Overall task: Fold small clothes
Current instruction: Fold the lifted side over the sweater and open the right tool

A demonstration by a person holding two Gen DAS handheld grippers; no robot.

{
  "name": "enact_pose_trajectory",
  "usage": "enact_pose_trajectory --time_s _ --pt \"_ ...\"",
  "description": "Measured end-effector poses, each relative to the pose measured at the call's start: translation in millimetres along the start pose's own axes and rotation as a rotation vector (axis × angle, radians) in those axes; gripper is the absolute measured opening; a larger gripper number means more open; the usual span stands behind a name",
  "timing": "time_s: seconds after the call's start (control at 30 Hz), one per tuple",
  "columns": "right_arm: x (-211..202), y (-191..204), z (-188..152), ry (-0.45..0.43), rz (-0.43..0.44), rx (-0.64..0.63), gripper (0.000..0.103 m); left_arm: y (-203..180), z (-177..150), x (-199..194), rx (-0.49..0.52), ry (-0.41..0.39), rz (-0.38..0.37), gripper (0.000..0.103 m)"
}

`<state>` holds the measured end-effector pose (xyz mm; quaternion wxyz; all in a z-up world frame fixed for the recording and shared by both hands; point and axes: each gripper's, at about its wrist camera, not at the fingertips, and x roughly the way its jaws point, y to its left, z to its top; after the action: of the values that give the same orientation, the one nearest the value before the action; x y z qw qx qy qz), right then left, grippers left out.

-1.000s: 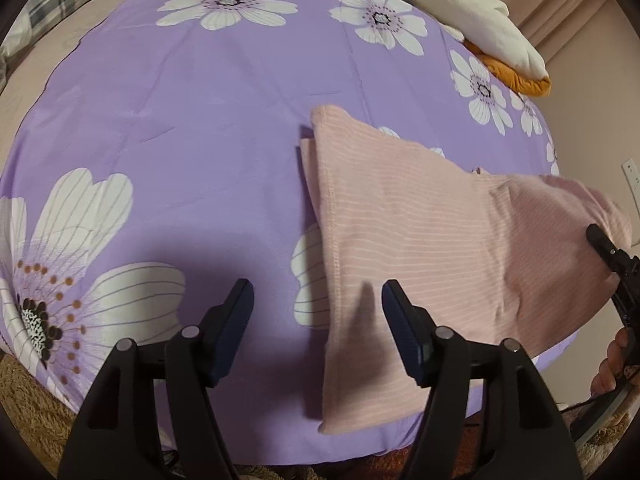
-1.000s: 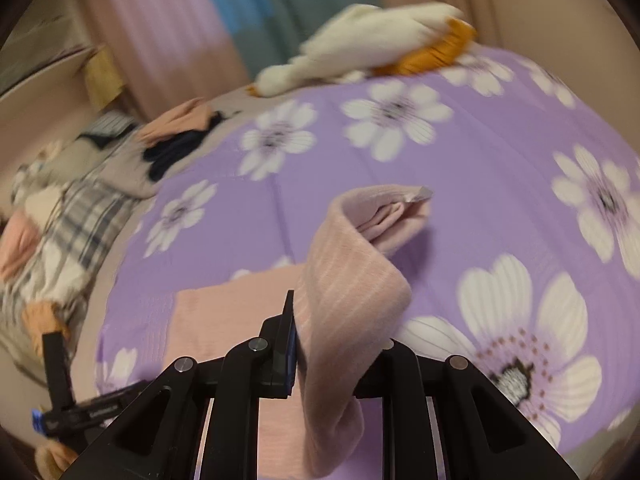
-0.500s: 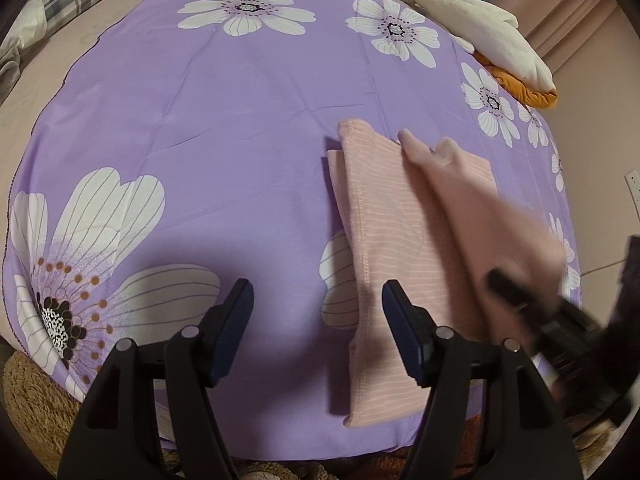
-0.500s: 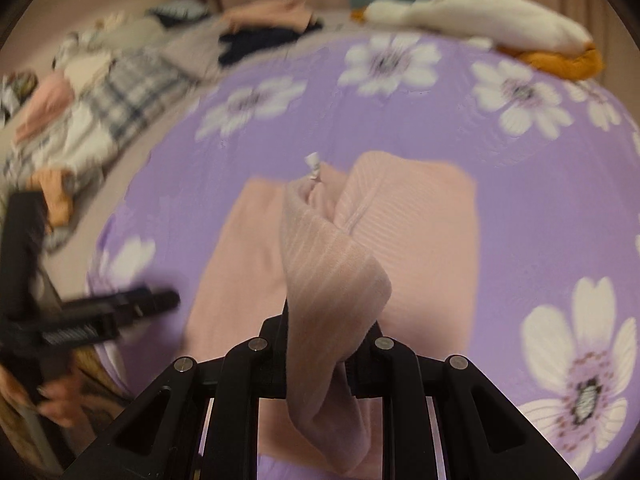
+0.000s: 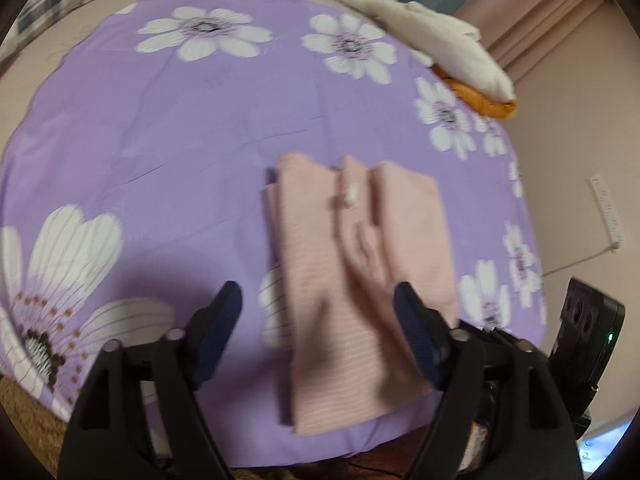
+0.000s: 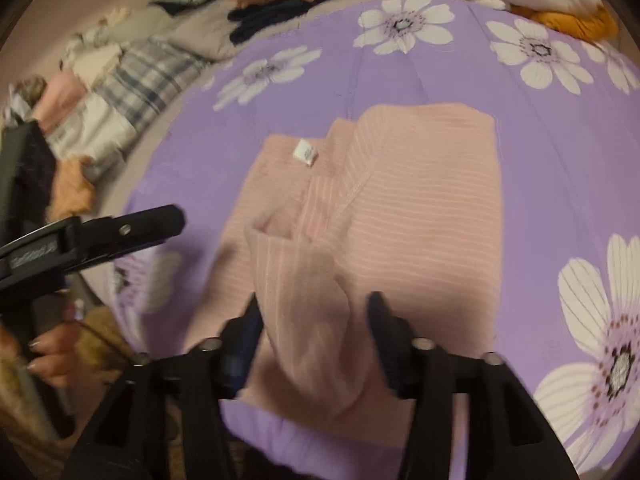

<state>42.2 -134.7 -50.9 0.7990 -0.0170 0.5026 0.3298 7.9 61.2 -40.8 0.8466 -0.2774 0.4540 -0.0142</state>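
A pink striped garment (image 5: 360,248) lies partly folded on the purple flowered bedspread (image 5: 160,128), its right side laid over the middle and a white label (image 6: 305,153) showing. My left gripper (image 5: 318,326) is open and empty, above the garment's near edge. My right gripper (image 6: 314,332) is open, with a raised fold of the garment (image 6: 420,200) lying loose between its fingers. The left gripper shows in the right wrist view (image 6: 120,232) at the left.
A white and orange plush toy (image 5: 440,48) lies at the far right of the bed. Piles of other clothes (image 6: 100,92) and dark garments (image 6: 276,12) lie at the far left. A wall socket strip (image 5: 608,212) is on the right wall.
My right gripper carried the garment's right side over onto the middle and opened, letting the fabric go. The left gripper stayed open and drew back a little.
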Motion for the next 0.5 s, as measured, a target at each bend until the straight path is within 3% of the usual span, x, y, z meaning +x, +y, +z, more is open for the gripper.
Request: enact_pose_trajectory --time_s 0.1,0.2,0.37,0.5 --pt "-21.8 -7.9 -3.3 -0.054 0.017 0.026 0.066 -11.3 8.9 13.6 0.032 0.039 -0.071 0.082" --pt "-35.8 -23.1 -7.5 -0.099 -0.04 0.085 0.066 -23.5 14.3 37.0 0.057 0.101 -0.107 0.082" --pt "-31.9 -46.6 -18.7 -0.081 -0.117 0.189 0.066 -44.9 15.8 85.1 0.106 0.224 -0.098 0.082" --pt "-28.0 -54.2 -27.0 -0.055 -0.142 0.222 0.066 -61.1 14.7 103.4 0.152 0.241 -0.08 0.082"
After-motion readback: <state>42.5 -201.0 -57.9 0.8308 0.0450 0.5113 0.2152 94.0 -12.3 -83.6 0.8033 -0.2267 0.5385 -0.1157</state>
